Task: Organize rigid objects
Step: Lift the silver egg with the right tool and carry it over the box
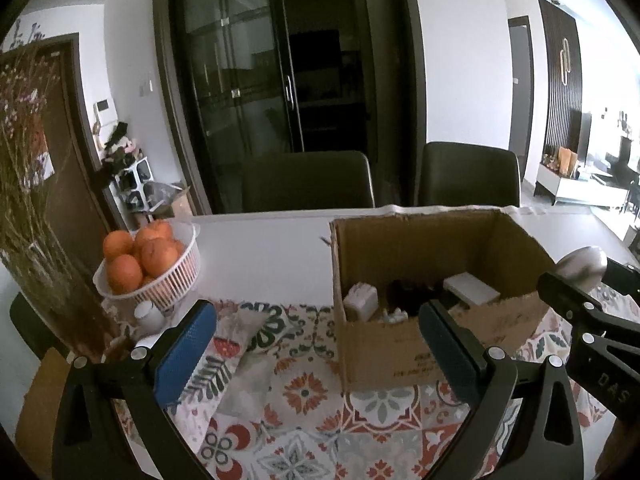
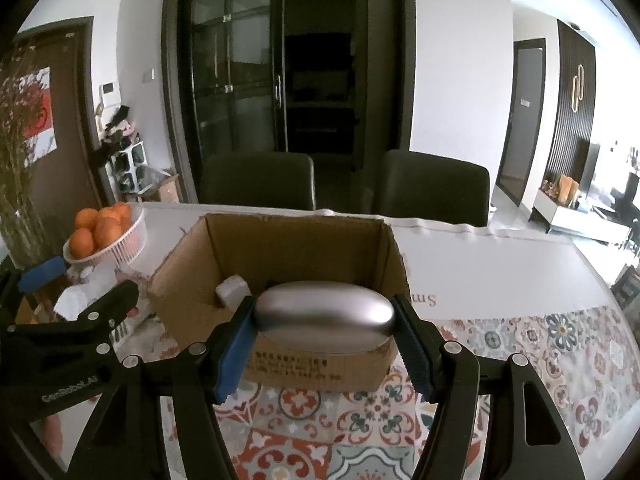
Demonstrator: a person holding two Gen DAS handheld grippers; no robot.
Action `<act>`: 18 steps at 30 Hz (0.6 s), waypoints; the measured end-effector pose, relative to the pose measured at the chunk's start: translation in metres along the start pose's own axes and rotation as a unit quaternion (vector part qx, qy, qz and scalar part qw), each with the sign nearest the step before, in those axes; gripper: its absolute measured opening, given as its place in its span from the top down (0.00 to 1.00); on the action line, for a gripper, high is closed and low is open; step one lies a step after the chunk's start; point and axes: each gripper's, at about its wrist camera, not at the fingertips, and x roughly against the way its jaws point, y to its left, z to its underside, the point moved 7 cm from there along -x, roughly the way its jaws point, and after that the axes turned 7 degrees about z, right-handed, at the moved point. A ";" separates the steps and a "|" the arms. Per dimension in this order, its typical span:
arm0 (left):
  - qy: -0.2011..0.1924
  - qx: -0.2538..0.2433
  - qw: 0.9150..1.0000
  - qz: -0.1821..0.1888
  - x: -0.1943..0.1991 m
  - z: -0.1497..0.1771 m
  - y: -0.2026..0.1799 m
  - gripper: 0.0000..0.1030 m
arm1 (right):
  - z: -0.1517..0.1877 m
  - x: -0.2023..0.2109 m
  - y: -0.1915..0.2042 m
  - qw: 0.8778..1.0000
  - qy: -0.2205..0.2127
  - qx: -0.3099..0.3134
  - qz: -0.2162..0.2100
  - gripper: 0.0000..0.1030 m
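Left to right: basket of oranges (image 1: 150,264) sits at the far left of the bench (image 1: 264,252), and the left gripper (image 1: 316,348) hangs over the patterned cloth with jaws apart and nothing in them. Next is the cardboard box (image 2: 280,240), already holding a few small white items. The right gripper (image 2: 326,334) is clamped end to end on a smooth silvery oval case (image 2: 324,314), held up just in front of the box's near wall. That shell looks hard, light and pretty slippery, so I'd say gripping across the rounded ends risks it squirting out; the flatter long sides seem safer.
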 end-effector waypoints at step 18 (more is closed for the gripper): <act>0.000 -0.007 1.000 -0.004 -0.036 -0.028 0.007 0.00 | -0.028 -0.043 0.006 1.000 0.001 0.000 -0.006 0.35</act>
